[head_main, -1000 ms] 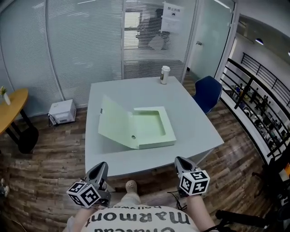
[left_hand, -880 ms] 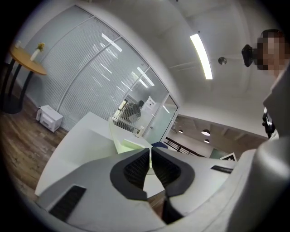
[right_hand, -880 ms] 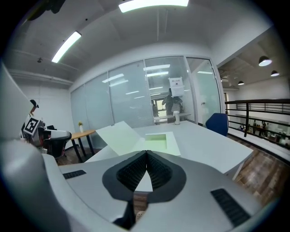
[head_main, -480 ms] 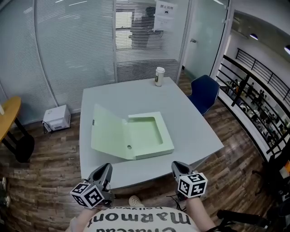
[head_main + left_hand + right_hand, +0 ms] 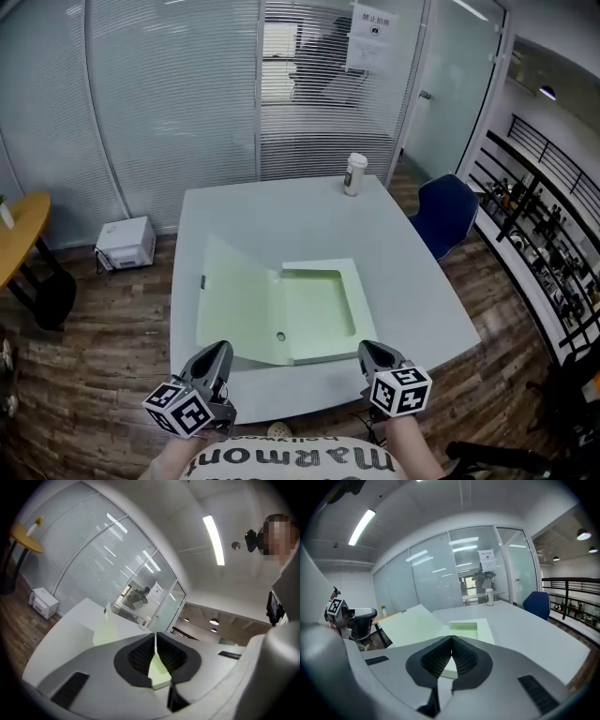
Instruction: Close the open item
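Ideally the left gripper (image 5: 219, 351) gets behind the tilted lid (image 5: 234, 300), left of centre, and swings it over the box (image 5: 323, 309). Both its jaws and the right gripper (image 5: 367, 348) jaws are pressed together, empty.

Left gripper (image 5: 155, 635), jaws together, before green file box (image 5: 108, 631) on table (image 5: 63, 626)

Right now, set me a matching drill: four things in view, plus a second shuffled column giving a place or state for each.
Things:
1. green box
2. cup
3. blue chair
4. left gripper

Place or state:
A. on the floor past the right side of the table
B. shut, holding nothing
C. at the table's far edge
D. lid open, lying on the table

Pairs: 1-D, 2-C, 3-A, 4-B
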A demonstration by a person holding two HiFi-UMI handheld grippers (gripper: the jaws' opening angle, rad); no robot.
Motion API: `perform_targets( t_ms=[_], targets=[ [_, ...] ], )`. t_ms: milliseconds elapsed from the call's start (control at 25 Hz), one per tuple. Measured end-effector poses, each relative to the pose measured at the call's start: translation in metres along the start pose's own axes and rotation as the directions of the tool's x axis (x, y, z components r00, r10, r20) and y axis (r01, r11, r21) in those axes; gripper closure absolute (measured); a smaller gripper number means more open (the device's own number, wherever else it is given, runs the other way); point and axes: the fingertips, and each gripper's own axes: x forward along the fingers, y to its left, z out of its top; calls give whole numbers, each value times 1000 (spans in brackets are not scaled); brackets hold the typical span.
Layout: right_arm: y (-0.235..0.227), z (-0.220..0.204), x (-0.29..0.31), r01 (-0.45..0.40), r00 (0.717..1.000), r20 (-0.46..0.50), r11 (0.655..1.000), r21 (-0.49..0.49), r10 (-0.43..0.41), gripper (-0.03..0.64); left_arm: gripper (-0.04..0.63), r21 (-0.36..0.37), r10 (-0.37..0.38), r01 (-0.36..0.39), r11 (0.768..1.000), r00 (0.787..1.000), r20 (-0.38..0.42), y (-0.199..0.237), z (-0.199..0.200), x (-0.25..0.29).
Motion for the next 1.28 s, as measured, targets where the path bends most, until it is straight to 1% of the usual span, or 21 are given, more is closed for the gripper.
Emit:
perform_targets(
  t_ms=[80, 120, 240, 280, 400, 480, 600, 760, 880, 960, 1040, 1120, 1200, 1280],
  targets=[
    [2, 6, 14, -15, 1000, -12, 1000, -6, 15, 616, 584, -3, -8, 8, 1000, 1000, -8, 3, 7, 5],
    [1, 9, 21, -20, 1000, -14, 1000, -7, 20, 616, 584, 7, -14, 14, 1000, 1000, -16, 4, 11, 7],
    [-4, 17, 43, -22, 1000, -15, 1000, -3, 22, 617, 584, 69, -38, 40, 997, 999, -31, 1, 23, 11],
    [-6, 19, 50, -21, 1000, -15, 1000, -2, 21, 617, 584, 80, -49, 51, 995, 998, -27, 0, 29, 12],
    [-7, 27, 67, -25, 1000, -17, 1000, -8, 25, 617, 584, 69, -82, 82, 994, 997, 3, -1, 46, 13],
    [-5, 31, 76, -35, 999, -33, 999, -21, 34, 617, 584, 70, -77, 76, 995, 997, 21, 3, 57, 13],
    [-1, 39, 86, -50, 998, -42, 998, -44, 48, 617, 584, 95, -37, 32, 995, 998, 46, 18, 74, 11],
    [-6, 50, 97, -40, 999, -29, 997, -61, 39, 617, 584, 139, 69, -82, 987, 993, 95, 57, 98, 13],
    [-16, 42, 97, -21, 998, -61, 998, -63, 17, 616, 586, 162, 175, -188, 969, 980, 95, 92, 103, 15],
    [-23, 38, 95, -8, 997, -77, 998, -64, 4, 617, 586, 169, 247, -262, 950, 964, 102, 118, 103, 15],
    [-30, 39, 94, 2, 997, -80, 998, -69, -8, 616, 586, 173, 297, -311, 935, 949, 104, 141, 102, 18],
    [-33, 41, 95, 9, 997, -78, 997, -79, -15, 616, 586, 169, 310, -318, 933, 948, 69, 158, 94, 25],
    [-36, 43, 98, 12, 997, -77, 995, -103, -20, 616, 586, 169, 298, -294, 941, 955, 4, 169, 80, 36],
    [-37, 45, 101, 9, 997, -79, 992, -128, -20, 615, 586, 186, 304, -290, 939, 951, -50, 180, 70, 48]
  ],
)
